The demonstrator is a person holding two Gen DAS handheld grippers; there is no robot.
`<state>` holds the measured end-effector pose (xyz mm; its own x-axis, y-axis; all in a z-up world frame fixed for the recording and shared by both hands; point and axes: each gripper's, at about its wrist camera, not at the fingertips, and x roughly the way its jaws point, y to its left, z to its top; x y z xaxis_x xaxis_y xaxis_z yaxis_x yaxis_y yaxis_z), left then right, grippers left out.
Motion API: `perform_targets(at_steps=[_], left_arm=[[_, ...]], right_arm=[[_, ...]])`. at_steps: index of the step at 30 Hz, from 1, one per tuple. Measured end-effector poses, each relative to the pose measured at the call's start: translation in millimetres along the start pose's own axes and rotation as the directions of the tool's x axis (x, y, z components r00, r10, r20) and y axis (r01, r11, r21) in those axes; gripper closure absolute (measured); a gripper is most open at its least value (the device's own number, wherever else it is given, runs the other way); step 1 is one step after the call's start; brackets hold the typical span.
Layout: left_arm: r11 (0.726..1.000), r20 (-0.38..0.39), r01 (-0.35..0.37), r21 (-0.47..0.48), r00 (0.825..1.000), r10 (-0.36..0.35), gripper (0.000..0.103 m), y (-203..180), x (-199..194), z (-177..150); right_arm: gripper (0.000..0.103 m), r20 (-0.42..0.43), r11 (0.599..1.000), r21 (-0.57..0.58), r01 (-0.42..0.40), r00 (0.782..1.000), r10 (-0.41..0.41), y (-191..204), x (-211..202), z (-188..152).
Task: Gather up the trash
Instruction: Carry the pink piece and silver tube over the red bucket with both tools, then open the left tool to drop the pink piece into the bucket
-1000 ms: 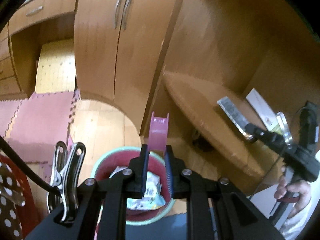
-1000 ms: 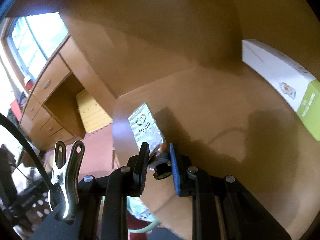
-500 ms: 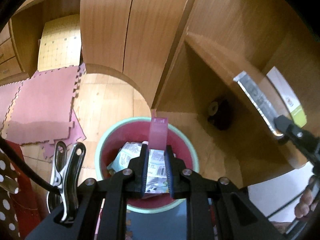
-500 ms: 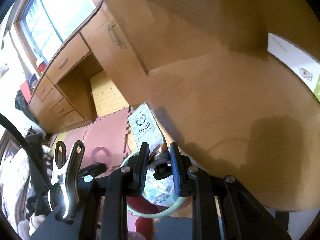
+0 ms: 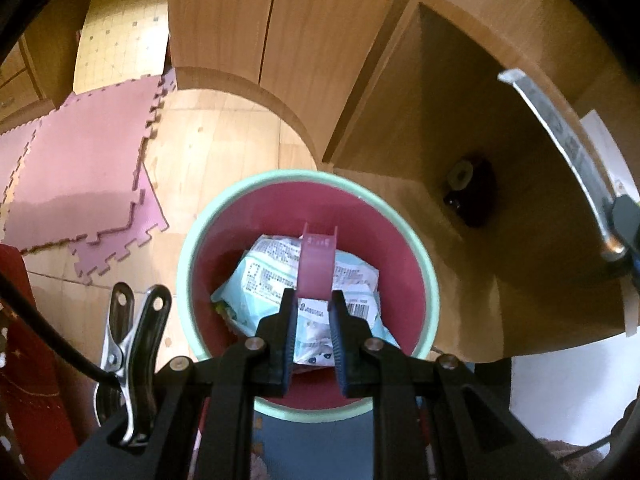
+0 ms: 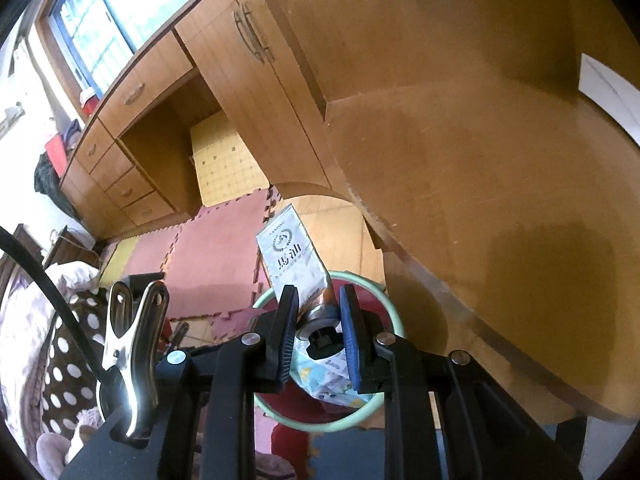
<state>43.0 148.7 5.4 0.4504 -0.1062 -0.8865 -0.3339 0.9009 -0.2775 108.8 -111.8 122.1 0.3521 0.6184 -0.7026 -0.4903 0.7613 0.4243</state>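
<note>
Left gripper (image 5: 313,309) tilted steeply down over the bin (image 5: 224,216), pinching a pink strip (image 5: 317,264) above the wrappers (image 5: 272,276) inside. Right gripper (image 6: 318,312) angled down at the rim, clamping a silver tube (image 6: 292,260) near its cap.

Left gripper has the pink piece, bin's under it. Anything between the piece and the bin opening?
Nothing visible. The left gripper holds the pink piece directly over the open mouth of the bin. No lid. Only wrappers lie inside, low in the bin, leaving room above.
</note>
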Motion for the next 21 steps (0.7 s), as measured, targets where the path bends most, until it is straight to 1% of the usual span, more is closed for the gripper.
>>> perform_targets(at_steps=[4, 10, 13, 14, 16, 21], left_arm=[[1.000, -0.028, -0.011, -0.011, 1.000, 0.010, 0.086, 3.9, 13.2, 1.7], [0.999, -0.094, -0.032, -0.039, 0.995, 0.028, 0.086, 14.0, 35.7, 0.3], [0.998, -0.105, -0.037, -0.051, 0.994, 0.031, 0.086, 16.6, 38.9, 1.2], [0.998, -0.105, -0.039, -0.054, 0.994, 0.033, 0.085, 17.0, 38.9, 1.8], [0.997, -0.101, -0.042, -0.063, 0.994, 0.035, 0.077, 17.2, 36.7, 2.5], [0.995, -0.087, -0.055, -0.078, 0.995, 0.048, 0.071, 19.3, 31.1, 4.9]], right_arm=[[0.081, -0.015, 1.000, -0.003, 0.005, 1.000, -0.005, 2.4, 8.4, -1.5], [0.081, -0.037, 1.000, -0.002, 0.009, 0.999, -0.009, 1.8, 18.0, -3.4], [0.081, -0.047, 1.000, 0.003, 0.013, 0.999, -0.013, 0.1, 22.0, -3.0], [0.081, -0.050, 1.000, 0.005, 0.015, 0.999, -0.014, -0.3, 23.2, -3.1], [0.081, -0.056, 1.000, 0.007, 0.017, 0.998, -0.017, -0.5, 25.5, -3.3], [0.081, -0.076, 1.000, -0.006, 0.022, 0.997, -0.022, 4.7, 32.7, -4.7]])
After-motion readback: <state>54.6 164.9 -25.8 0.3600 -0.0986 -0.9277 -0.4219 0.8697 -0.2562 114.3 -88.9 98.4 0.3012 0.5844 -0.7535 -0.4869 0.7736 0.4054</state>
